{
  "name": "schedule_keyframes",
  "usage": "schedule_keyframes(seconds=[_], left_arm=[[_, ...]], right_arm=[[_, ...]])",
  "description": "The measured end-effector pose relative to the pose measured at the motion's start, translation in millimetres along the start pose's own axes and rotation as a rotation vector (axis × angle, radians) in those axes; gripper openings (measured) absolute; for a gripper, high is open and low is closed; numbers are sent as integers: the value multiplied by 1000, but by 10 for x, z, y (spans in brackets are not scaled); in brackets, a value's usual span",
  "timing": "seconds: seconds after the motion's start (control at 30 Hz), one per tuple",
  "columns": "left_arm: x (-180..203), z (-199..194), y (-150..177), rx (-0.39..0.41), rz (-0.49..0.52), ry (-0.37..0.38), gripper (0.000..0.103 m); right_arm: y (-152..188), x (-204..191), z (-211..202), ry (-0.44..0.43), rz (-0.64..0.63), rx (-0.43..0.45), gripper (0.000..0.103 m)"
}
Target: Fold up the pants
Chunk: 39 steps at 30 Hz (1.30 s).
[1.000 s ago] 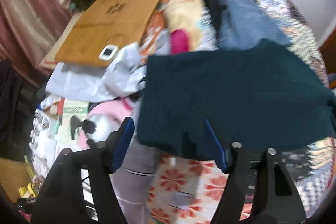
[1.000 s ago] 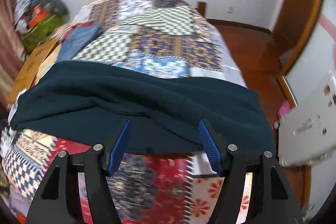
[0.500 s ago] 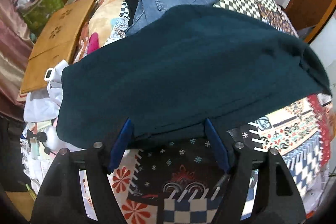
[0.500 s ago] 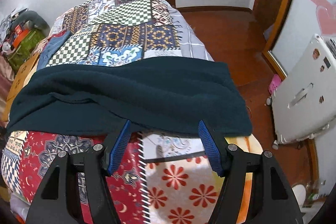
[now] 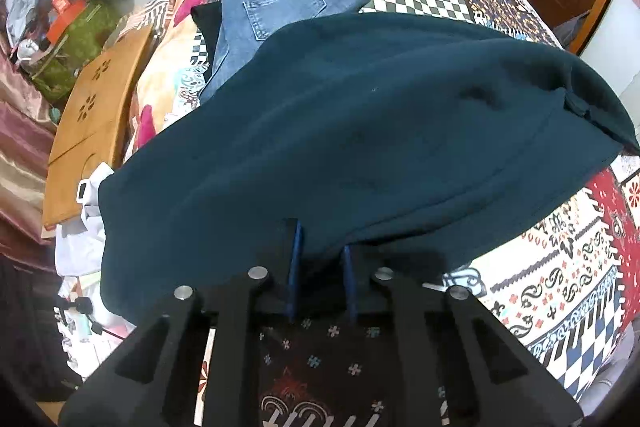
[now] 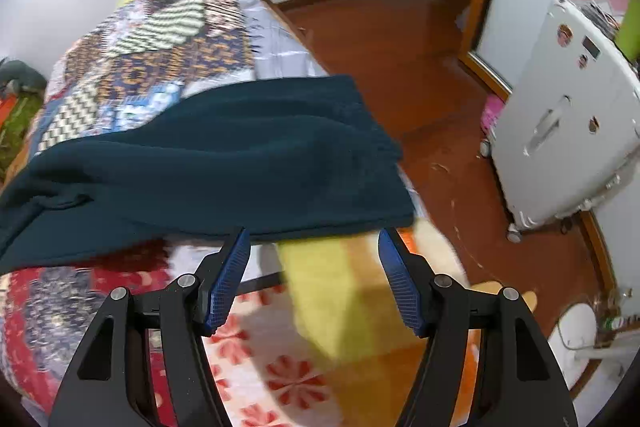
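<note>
Dark teal pants (image 5: pixel 360 131) lie spread across the patchwork bedspread (image 5: pixel 560 275). My left gripper (image 5: pixel 320 251) is shut on the near edge of the teal pants, its blue pads pinching the cloth. In the right wrist view the same pants (image 6: pixel 208 171) lie over the bed's right side. My right gripper (image 6: pixel 314 259) is open and empty, its blue pads (image 6: pixel 230 279) just short of the pants' near hem.
Folded blue jeans (image 5: pixel 276 11) and a black garment (image 5: pixel 206 23) lie behind the teal pants. A wooden board (image 5: pixel 96 119) and clutter sit left of the bed. On the right are wood floor (image 6: pixel 400 59) and a white suitcase (image 6: pixel 568 131).
My left gripper has closed on the pants' near edge. My right gripper stayed open and swung right toward the bed's edge.
</note>
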<state>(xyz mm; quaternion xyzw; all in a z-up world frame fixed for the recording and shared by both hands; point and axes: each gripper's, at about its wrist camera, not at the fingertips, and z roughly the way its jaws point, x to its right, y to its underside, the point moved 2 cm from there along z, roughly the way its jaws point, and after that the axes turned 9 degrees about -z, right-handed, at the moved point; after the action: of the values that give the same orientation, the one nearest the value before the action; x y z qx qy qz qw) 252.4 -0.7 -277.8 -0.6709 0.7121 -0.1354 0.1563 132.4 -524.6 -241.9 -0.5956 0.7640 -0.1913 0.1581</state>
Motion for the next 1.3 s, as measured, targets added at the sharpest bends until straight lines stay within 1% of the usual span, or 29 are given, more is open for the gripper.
schedule_keyframes(seconds=[0.13,0.23,0.33,0.43,0.5,0.6,0.63,0.67,0.7,0.77,0.83,0.9,0.93,1.0,1.03,1.1,1.17,1.23,1.3], left_arm=[[-125,-33,-25,-4,-84,58,17],[-195,-28,-59,-20,-144,96,17],[-183,-4,-69,-33,-161,95,17],[-150,9,-71,-37,-153,75,16],[-145,23,-81,-41,-154,67,16],[-146,32,-97,-47,-158,59,16],[-141,32,-105,-48,-158,53,16],[-135,28,-108,-47,-158,48,16],[-123,22,-110,-43,-156,41,16],[-111,12,-106,-38,-152,27,15],[-102,-30,-101,-24,-154,13,14],[-99,-113,-108,5,-153,-2,11],[-95,-179,-115,29,-148,-8,10],[-94,-306,-146,64,-137,-26,9],[-105,-372,-169,81,-137,-33,9],[-163,-487,-226,106,-155,-37,8],[-222,-553,-254,118,-173,-30,8],[-273,-567,-250,108,-189,-4,8],[-273,-507,-208,83,-188,13,8]], right_arm=[[-184,237,26,-33,74,32,63],[-436,383,143,-42,102,54,63],[-614,412,340,-33,102,50,63],[-732,420,635,-41,88,10,62],[-755,400,799,-55,72,-12,60],[-735,374,1028,-85,51,-68,50],[-706,365,1108,-115,45,-90,41],[-690,355,1135,-131,40,-99,35],[-670,336,1133,-120,25,-91,35],[-660,309,1075,-95,-6,-77,29],[-672,296,1017,-73,-34,-66,25],[-698,258,878,-20,-72,-22,22],[-735,248,848,-6,-84,-5,18],[-834,252,695,35,-89,40,7],[-898,283,645,51,-80,61,7],[-1071,333,566,56,-57,101,7],[-1223,353,554,57,-46,121,7],[-1324,330,598,64,-48,128,7],[-1421,270,727,70,-57,104,7]])
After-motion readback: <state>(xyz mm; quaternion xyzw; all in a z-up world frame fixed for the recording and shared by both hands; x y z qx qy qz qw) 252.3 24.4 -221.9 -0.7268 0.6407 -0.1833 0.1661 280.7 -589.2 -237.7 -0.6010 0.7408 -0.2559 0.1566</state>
